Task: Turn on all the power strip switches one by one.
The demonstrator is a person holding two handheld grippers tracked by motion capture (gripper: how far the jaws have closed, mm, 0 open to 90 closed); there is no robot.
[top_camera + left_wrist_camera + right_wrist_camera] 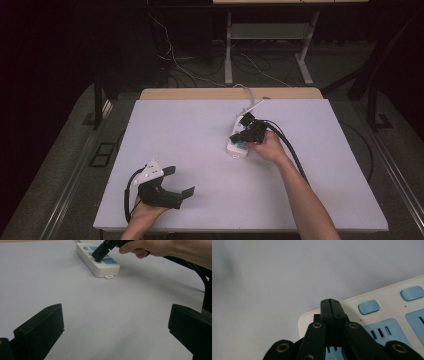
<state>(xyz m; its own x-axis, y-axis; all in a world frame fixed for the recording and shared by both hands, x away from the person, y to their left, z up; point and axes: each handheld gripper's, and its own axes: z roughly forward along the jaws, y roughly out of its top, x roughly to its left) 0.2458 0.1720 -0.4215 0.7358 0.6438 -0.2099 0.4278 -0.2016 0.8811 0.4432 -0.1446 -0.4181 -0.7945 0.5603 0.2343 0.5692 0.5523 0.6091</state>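
A white power strip point(236, 148) with blue sockets lies right of the table's middle. It has blue sockets point(384, 332) and blue buttons point(368, 306). My right gripper point(240, 137) is shut, jaws pressed together with nothing between them. In the left gripper view its tip point(98, 255) points down onto a blue socket panel near the strip's point(102, 268) near end. In the right gripper view the closed tip point(330, 302) hangs over the strip's point(387, 307) end. My left gripper point(180, 181) rests at the front left, jaws wide open point(116, 327) and empty.
The white table point(200, 125) has bare surface between the two grippers. The strip's white cord point(251, 106) runs off the far edge. A thick black cable point(290, 147) trails from the right gripper along the forearm. Desk legs and floor cables lie beyond the table.
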